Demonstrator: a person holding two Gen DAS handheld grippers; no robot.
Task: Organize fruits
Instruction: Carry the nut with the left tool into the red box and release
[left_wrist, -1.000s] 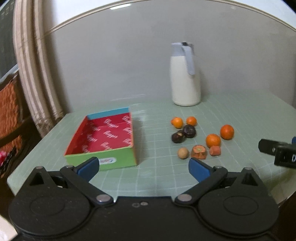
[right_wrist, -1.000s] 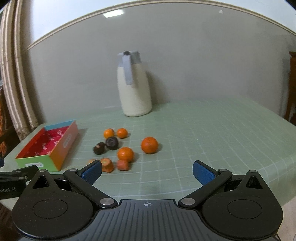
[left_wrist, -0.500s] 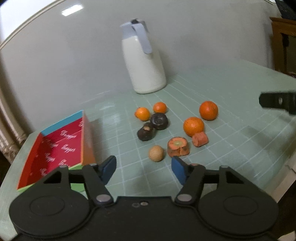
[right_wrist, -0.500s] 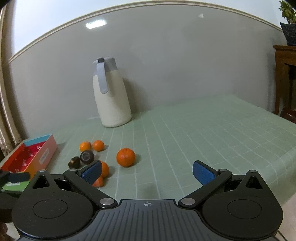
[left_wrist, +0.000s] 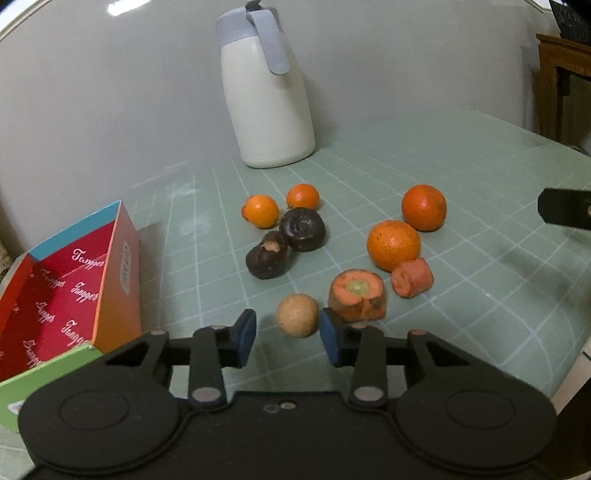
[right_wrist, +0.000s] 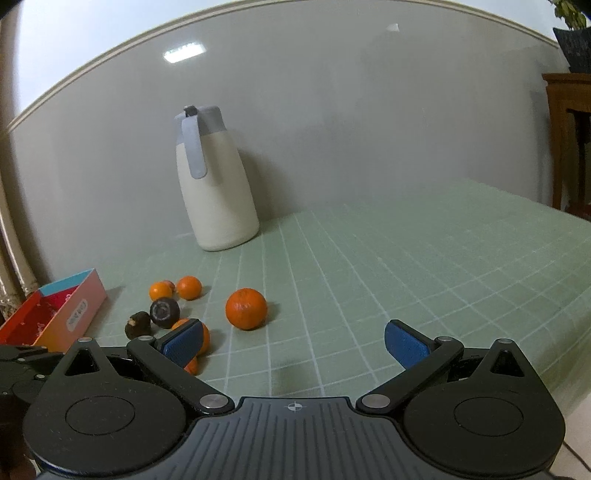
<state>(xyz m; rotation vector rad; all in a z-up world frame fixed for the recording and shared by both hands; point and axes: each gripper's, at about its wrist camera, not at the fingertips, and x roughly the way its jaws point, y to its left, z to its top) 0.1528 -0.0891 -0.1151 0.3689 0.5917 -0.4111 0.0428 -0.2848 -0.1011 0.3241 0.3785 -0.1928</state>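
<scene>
The left gripper (left_wrist: 288, 334) has narrow jaws flanking, not gripping, the round tan fruit (left_wrist: 297, 315) near the surface (left_wrist: 480, 155) front edge; box (left_wrist: 74, 280) at 9 o'clock. The right gripper (right_wrist: 293, 341) jaws gape wide over bare grid.

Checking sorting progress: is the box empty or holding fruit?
Empty as far as visible: the box shows only red lining; its near end is hidden.

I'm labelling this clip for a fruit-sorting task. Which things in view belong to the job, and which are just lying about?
Job:
oranges
small tan fruit between the left gripper fingers
dark fruits
carrot pieces
red box
right gripper, open

Lying about:
white thermos jug
wooden cabinet
</scene>
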